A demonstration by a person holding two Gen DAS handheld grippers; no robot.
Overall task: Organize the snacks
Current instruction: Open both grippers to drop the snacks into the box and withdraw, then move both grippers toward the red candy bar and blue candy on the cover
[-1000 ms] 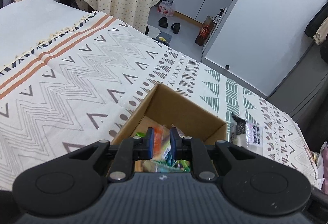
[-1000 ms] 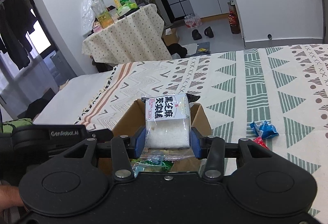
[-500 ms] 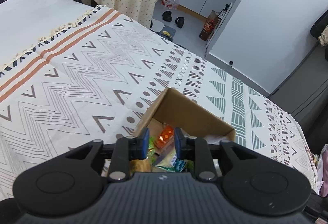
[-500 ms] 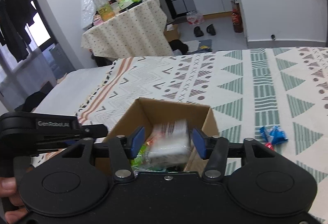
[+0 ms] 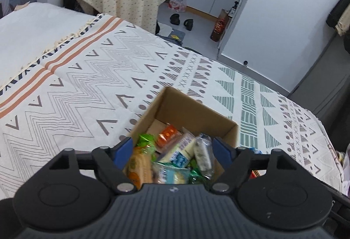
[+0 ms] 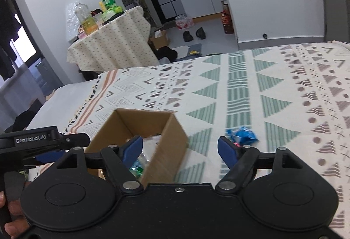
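Right wrist view: both tools, right tool (image 6: 179, 148) and left tool (image 5: 172, 151), gape empty over the cardboard box (image 6: 140, 129) of snacks on the bed (image 6: 284, 90), blue packet (image 6: 241, 135) loose beside it, likely next.

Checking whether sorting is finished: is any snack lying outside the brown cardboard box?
Yes, a blue snack packet lies on the patterned blanket, right of the brown cardboard box.

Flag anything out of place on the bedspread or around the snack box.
One blue-wrapped snack lies loose on the patterned bedspread, to the right of the cardboard box, with something small and red beside it. The other snacks are piled in the box. Both grippers, left and right, are open and empty.
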